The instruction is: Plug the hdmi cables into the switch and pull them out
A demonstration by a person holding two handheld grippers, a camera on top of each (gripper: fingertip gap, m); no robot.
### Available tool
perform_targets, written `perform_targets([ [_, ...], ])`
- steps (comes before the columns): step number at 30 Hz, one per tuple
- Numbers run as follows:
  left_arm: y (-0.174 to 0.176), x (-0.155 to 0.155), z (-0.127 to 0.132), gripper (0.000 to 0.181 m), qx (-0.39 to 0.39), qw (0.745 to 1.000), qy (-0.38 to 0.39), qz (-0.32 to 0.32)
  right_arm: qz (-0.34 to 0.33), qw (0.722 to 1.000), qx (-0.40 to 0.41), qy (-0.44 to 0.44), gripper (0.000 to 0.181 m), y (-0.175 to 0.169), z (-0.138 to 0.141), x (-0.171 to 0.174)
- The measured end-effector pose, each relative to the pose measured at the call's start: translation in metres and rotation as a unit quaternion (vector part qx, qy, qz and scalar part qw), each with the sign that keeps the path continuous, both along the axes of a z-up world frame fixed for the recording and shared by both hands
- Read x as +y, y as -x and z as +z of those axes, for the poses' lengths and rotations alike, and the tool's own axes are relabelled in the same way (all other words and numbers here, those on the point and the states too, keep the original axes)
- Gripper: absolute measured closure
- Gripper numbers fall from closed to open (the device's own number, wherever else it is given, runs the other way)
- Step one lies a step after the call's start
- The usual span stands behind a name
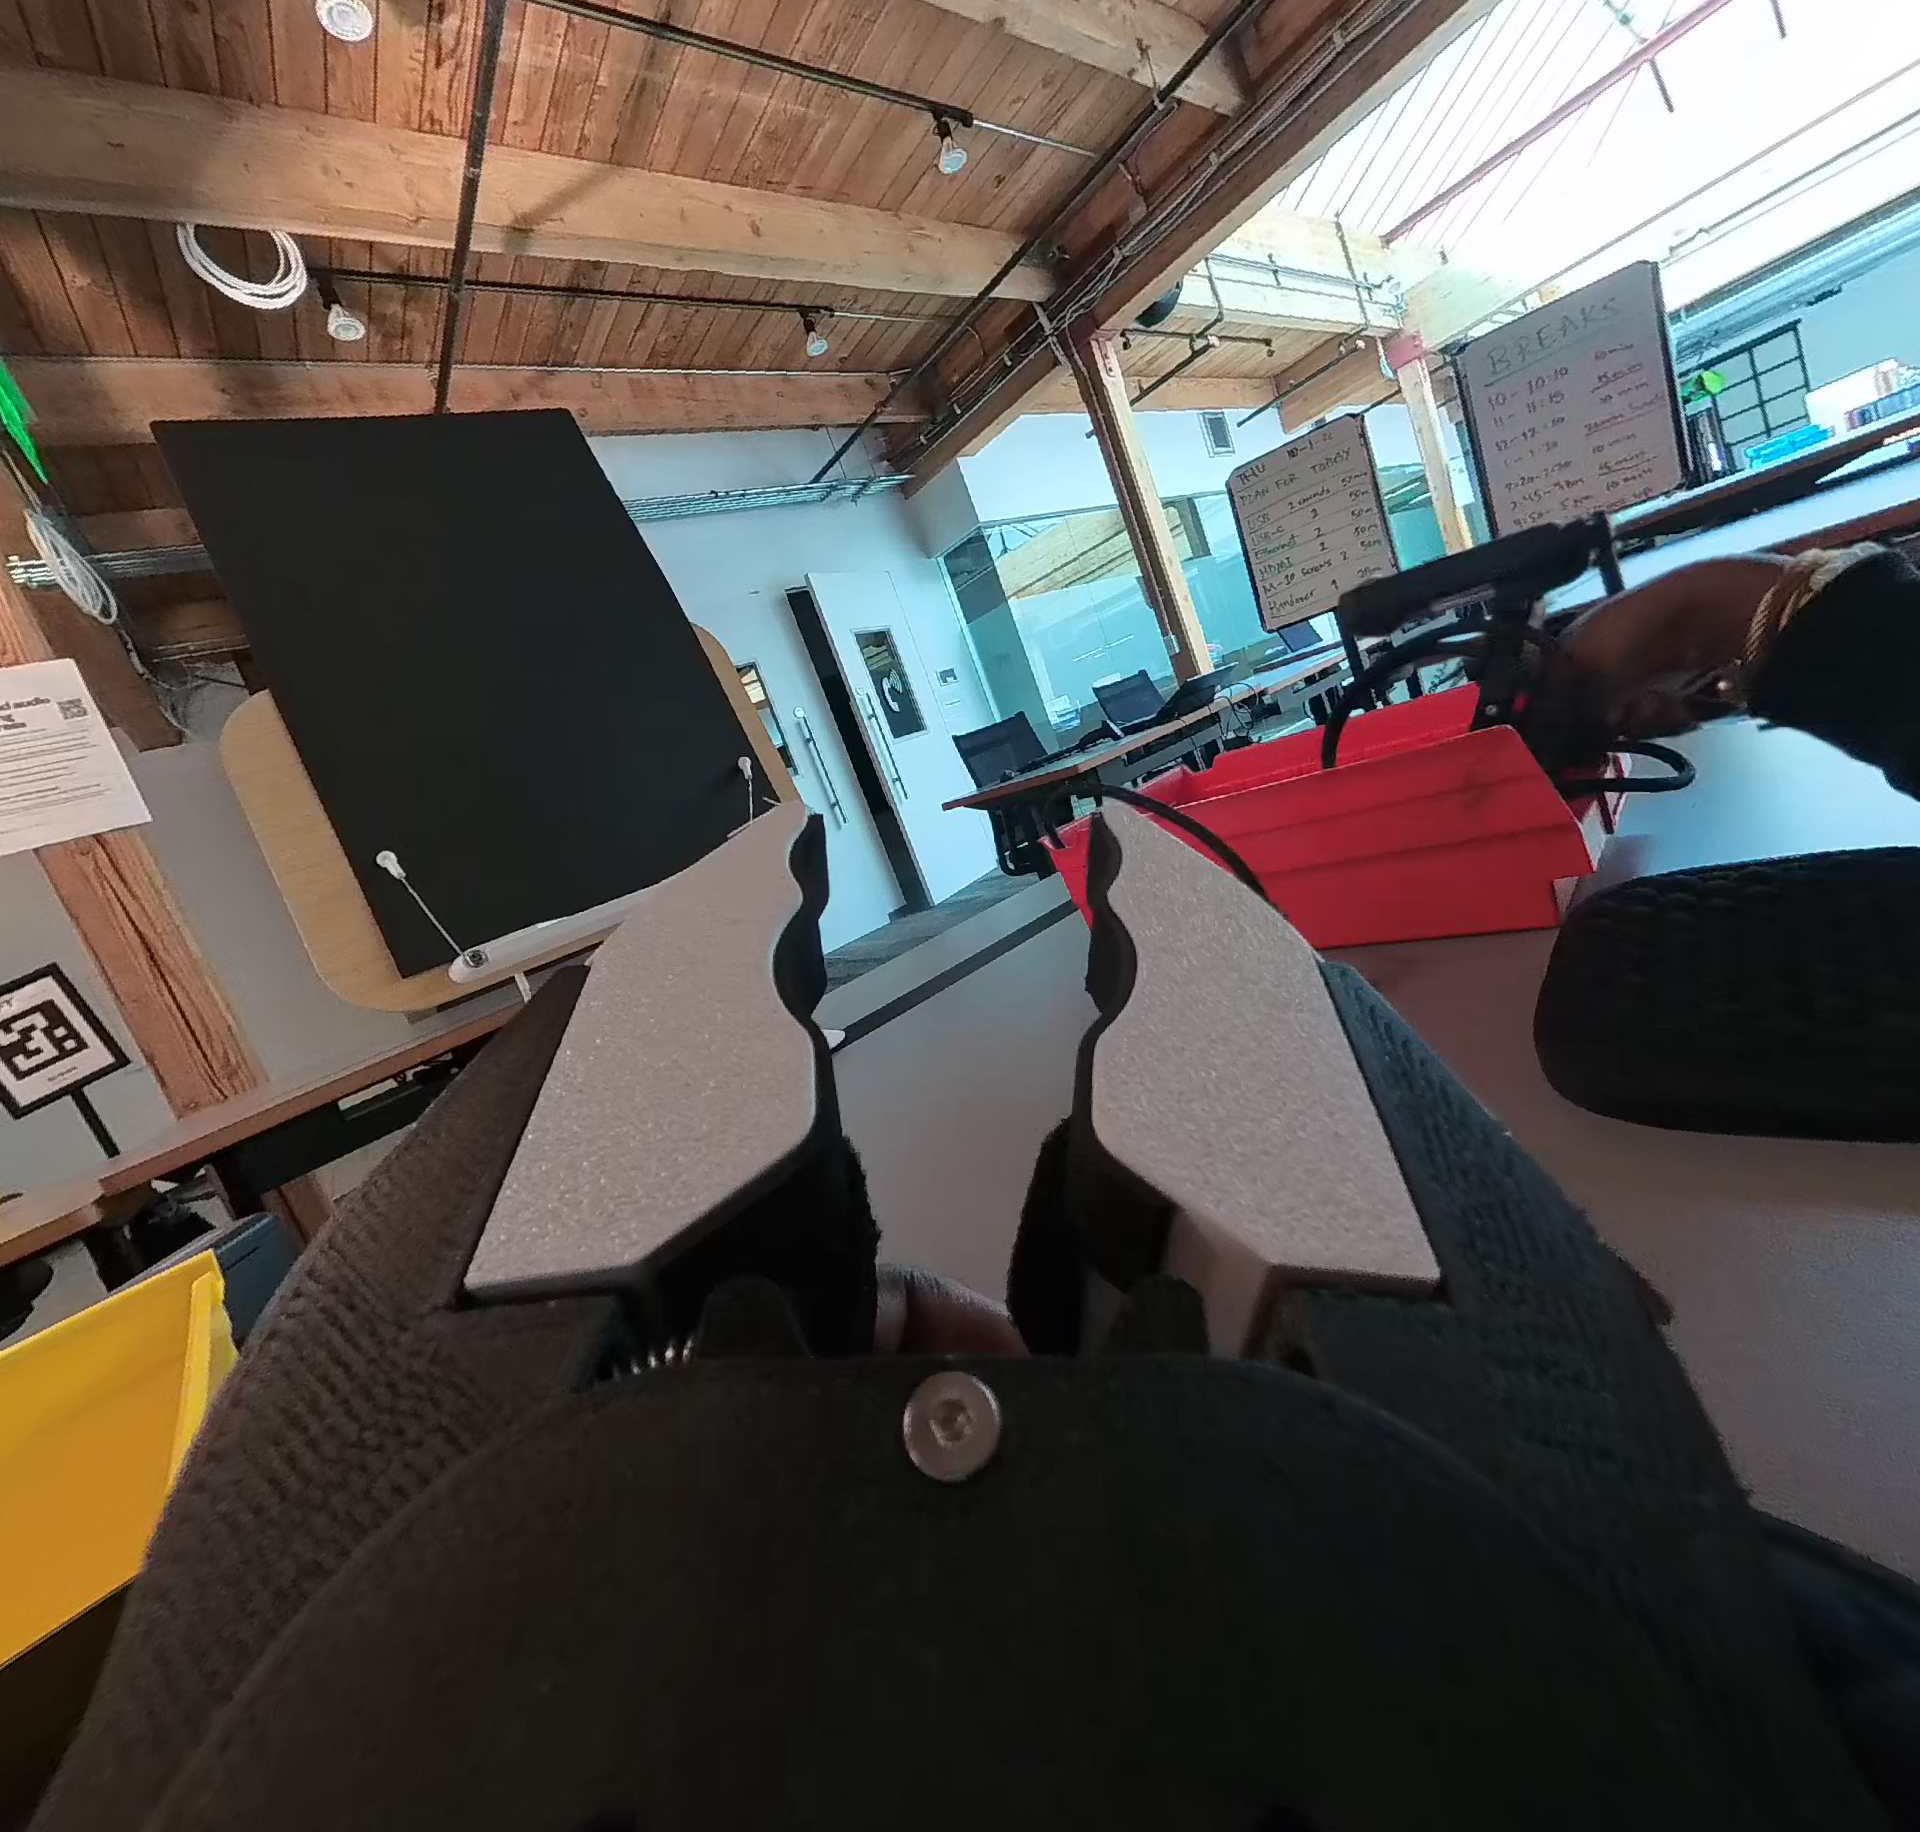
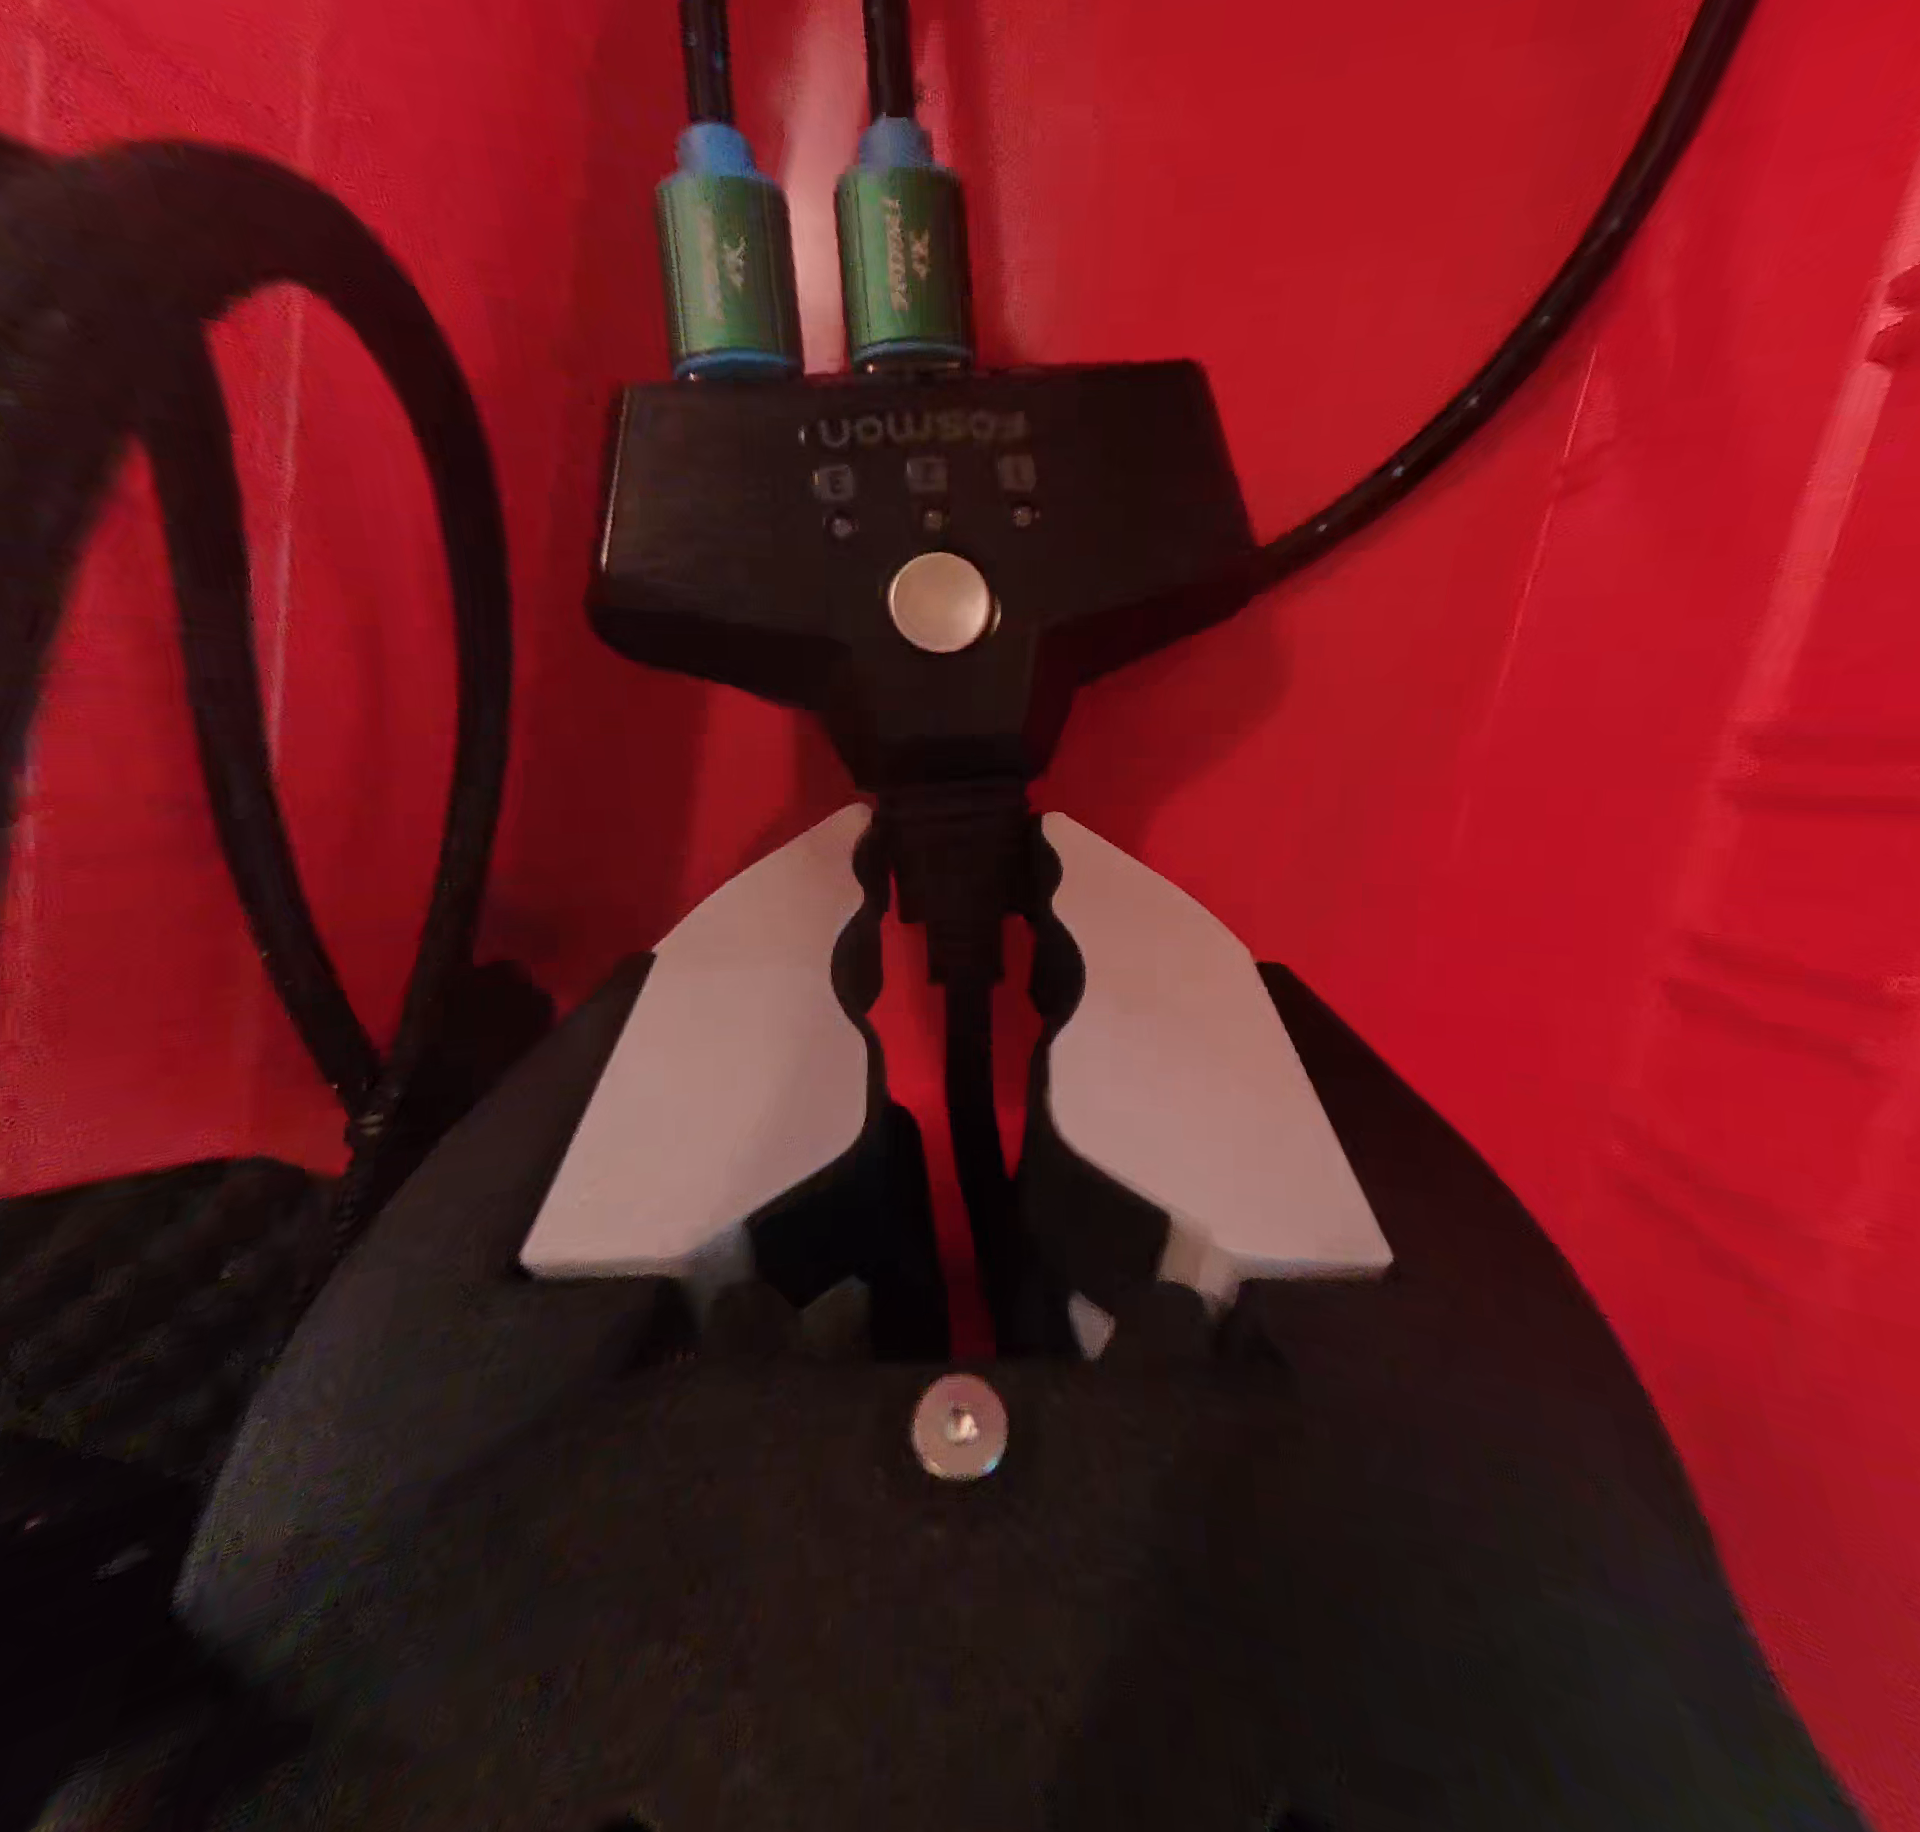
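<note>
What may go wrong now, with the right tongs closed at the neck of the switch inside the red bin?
1. The right tongs pinch only the narrow neck of the switch, so the body may twist or slip when a plug is pulled.
2. The two green plugs sit close together; grasping one may bump the other.
3. The left tongs are open and outside the red bin, so nothing yet holds the plugs.

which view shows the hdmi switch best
The right wrist view: the black switch fills the centre over the red bin, two green plugs in its far edge, the right gripper closed on its cable stem. The left wrist view shows only the red bin far off; the switch isn't discernible.
</note>
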State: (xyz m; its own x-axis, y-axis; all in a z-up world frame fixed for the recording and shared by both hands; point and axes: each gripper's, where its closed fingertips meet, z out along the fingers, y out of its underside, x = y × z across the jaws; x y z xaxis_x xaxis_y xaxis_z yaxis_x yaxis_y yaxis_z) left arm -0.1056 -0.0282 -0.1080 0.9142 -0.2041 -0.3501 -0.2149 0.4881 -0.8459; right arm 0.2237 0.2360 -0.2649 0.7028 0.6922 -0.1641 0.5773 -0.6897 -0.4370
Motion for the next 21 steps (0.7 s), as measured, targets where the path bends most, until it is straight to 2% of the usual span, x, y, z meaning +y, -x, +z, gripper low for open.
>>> perform_targets([
  [3,0.0,0.0,0.0,0.134,0.002,1.0,0.001,0.002,0.01,0.999,-0.013,-0.037,0.15,-0.001,0.011,0.001],
  [5,0.0,0.0,-0.001,0.134,0.002,1.0,0.002,0.001,-0.013,0.998,-0.01,-0.066,0.133,-0.008,0.025,0.006],
  [7,0.0,0.0,-0.001,0.134,0.003,1.0,0.002,0.001,-0.028,0.993,0.009,-0.112,0.114,-0.014,0.048,0.011],
  [9,-0.001,0.0,-0.001,0.134,0.003,1.0,0.003,0.001,-0.04,0.984,0.041,-0.167,0.103,-0.019,0.074,0.014],
  [13,-0.002,0.0,-0.002,0.134,0.006,1.0,0.004,0.001,-0.099,0.945,0.084,-0.301,0.081,-0.041,0.132,0.023],
  [14,-0.002,0.0,-0.002,0.134,0.006,1.0,0.004,0.001,-0.119,0.922,0.108,-0.351,0.075,-0.046,0.154,0.025],
  [16,-0.002,0.0,-0.002,0.134,0.007,1.0,0.003,0.001,-0.15,0.856,0.196,-0.454,0.068,-0.052,0.204,0.02],
  [18,-0.002,0.0,-0.002,0.134,0.007,1.0,0.004,0.0,-0.153,0.766,0.291,-0.552,0.059,-0.057,0.254,0.002],
  [20,-0.003,0.0,-0.002,0.134,0.008,1.0,0.004,0.0,-0.165,0.663,0.334,-0.65,0.052,-0.069,0.295,-0.023],
  [21,-0.003,0.0,-0.002,0.134,0.008,1.0,0.004,0.0,-0.161,0.621,0.341,-0.687,0.052,-0.072,0.31,-0.037],
])
